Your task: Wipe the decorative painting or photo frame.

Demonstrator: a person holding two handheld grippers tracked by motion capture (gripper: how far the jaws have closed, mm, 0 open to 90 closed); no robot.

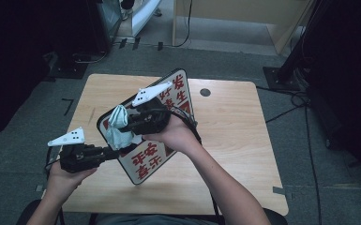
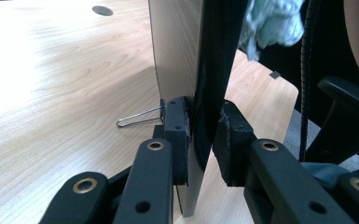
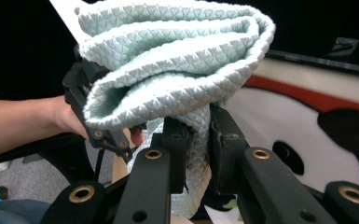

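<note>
Stuff on view: one sign board [image 1: 166,136], one cloth [image 1: 116,124], two grippers. Board's flat, stiff, rounded corners, white face with red characters and a black rim, sitting tilted mid-frame over the wooden table [image 1: 234,136]. Cloth's pale mint, quilted and bunched. Left gripper [image 2: 204,135] is pinching the board's edge; right gripper [image 3: 198,140] is squeezing the cloth against the board's face.

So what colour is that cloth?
The cloth is pale mint green with a small quilted triangle pattern, clearest in the right gripper view, pinched in the right gripper.

red chinese characters, including 平安, on the board [image 1: 147,159].
</note>
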